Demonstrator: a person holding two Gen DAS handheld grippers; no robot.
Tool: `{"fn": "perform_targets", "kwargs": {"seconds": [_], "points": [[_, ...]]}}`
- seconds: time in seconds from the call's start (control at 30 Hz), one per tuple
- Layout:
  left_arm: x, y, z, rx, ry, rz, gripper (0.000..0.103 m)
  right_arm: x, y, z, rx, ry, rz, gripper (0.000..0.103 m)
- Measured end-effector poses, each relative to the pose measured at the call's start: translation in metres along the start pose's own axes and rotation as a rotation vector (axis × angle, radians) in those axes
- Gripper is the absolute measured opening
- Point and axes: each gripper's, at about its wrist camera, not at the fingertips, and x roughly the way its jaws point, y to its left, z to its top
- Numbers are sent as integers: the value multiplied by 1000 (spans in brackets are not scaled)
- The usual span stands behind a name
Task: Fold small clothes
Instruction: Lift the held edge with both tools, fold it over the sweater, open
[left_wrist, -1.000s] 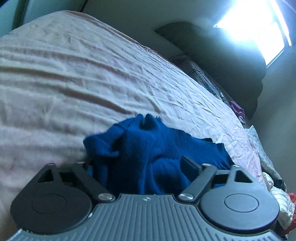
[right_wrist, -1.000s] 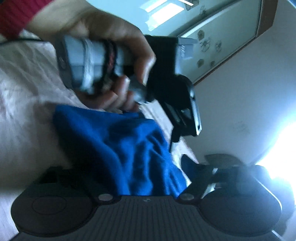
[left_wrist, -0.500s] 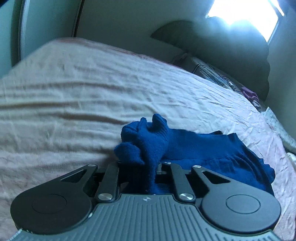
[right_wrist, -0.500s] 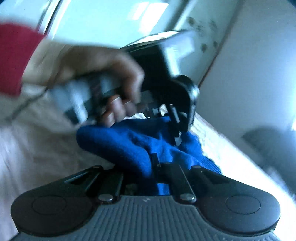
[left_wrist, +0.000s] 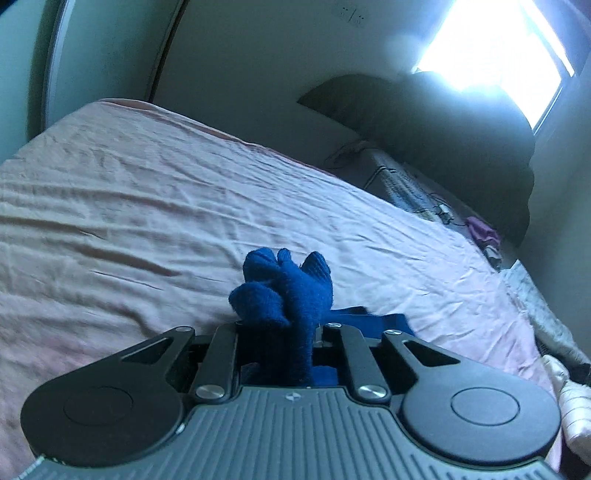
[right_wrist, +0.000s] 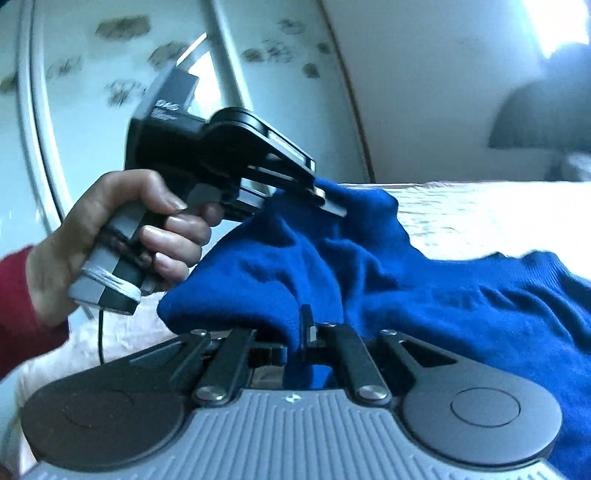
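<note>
A small dark blue knit garment (right_wrist: 424, 280) is held up off the pink bed sheet (left_wrist: 147, 206) by both grippers. My left gripper (left_wrist: 299, 332) is shut on a bunched edge of the garment (left_wrist: 288, 291), which sticks up between its fingers. It also shows in the right wrist view (right_wrist: 328, 201), held by a hand in a red sleeve, clamped on the cloth's upper edge. My right gripper (right_wrist: 299, 332) is shut on a nearer fold of the same garment. The rest of the cloth hangs to the right.
The wrinkled bed fills the left wrist view. A dark pillow or cushion (left_wrist: 443, 129) lies at its far end under a bright window (left_wrist: 491, 48). Loose clothes (left_wrist: 569, 387) lie off the bed's right edge. A pale wardrobe door (right_wrist: 92, 55) stands behind the hand.
Both grippers have closed on the blue garment, which lay loose between open jaws a second ago. The cloth has been lifted off the sheet and both views have tilted upward.
</note>
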Motion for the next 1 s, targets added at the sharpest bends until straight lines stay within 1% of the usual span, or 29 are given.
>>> {"fn": "perform_targets", "kwargs": {"seconds": [0.1,0.2,0.3,0.6,0.83,1.0], "points": [[1,-22,-1,8,-4,1,14,-12,-14,-3,58,-16,9,5],[5,-43,-3,25,-15,-2,14,-24,-27,-4,88,-35,-1,5],[13,-63,-6,30,-15,-4,14,-46,-38,-16,133,-52,-6,5],[44,-122,-30,95,-3,-28,14,-80,-79,-31,213,-76,-71,5],[75,-168,-58,153,35,-60,14,-101,-105,-44,281,-70,-110,5],[103,-189,-75,183,70,-42,14,-112,-124,-55,357,-61,-130,5]]}}
